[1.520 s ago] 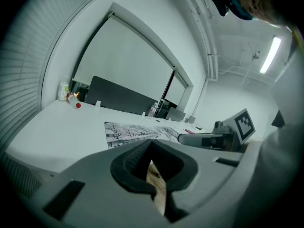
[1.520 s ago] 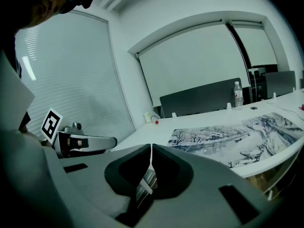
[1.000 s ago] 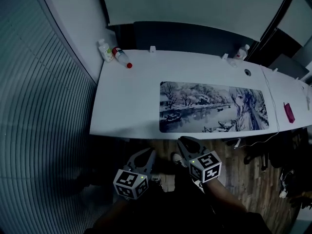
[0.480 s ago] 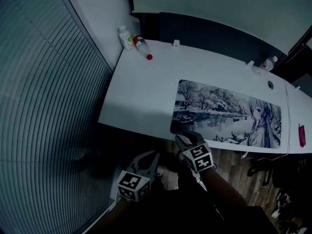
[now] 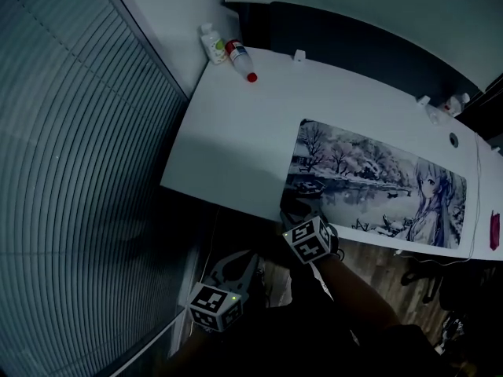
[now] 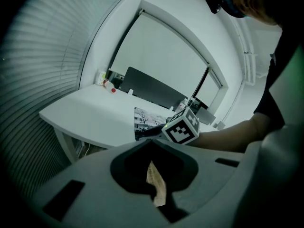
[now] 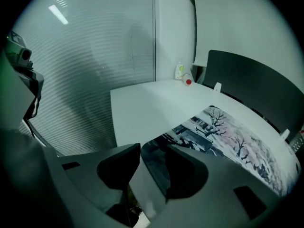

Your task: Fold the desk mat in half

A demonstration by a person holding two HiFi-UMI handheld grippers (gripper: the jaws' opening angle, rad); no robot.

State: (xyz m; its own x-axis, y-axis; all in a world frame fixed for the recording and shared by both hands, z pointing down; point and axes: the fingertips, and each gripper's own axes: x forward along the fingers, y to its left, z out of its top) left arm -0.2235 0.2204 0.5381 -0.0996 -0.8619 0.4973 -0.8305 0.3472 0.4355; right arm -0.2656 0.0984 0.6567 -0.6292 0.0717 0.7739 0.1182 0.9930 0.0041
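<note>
The desk mat [image 5: 377,179], printed with a snowy river scene and a drawn figure, lies flat along the front of the white desk [image 5: 236,148]. My right gripper [image 5: 297,209] is at the mat's near left corner, at the desk's front edge. In the right gripper view its jaws have just been opening and stand apart [image 7: 153,151], with the mat's corner [image 7: 159,163] and the desk edge between them, unpressed. My left gripper [image 5: 245,259] hangs below and in front of the desk, jaws together and empty [image 6: 152,140].
Two bottles [image 5: 212,42] [image 5: 240,58] stand at the desk's far left corner by the slatted blind [image 5: 86,171]. A dark panel [image 5: 369,38] backs the desk. Small white items [image 5: 448,104] and a pink object [image 5: 493,230] lie at the right. Wooden floor [image 5: 393,261] lies below.
The right gripper has moved from below the desk edge to the mat's near left corner and its jaws have spread. The left gripper has sunk a little.
</note>
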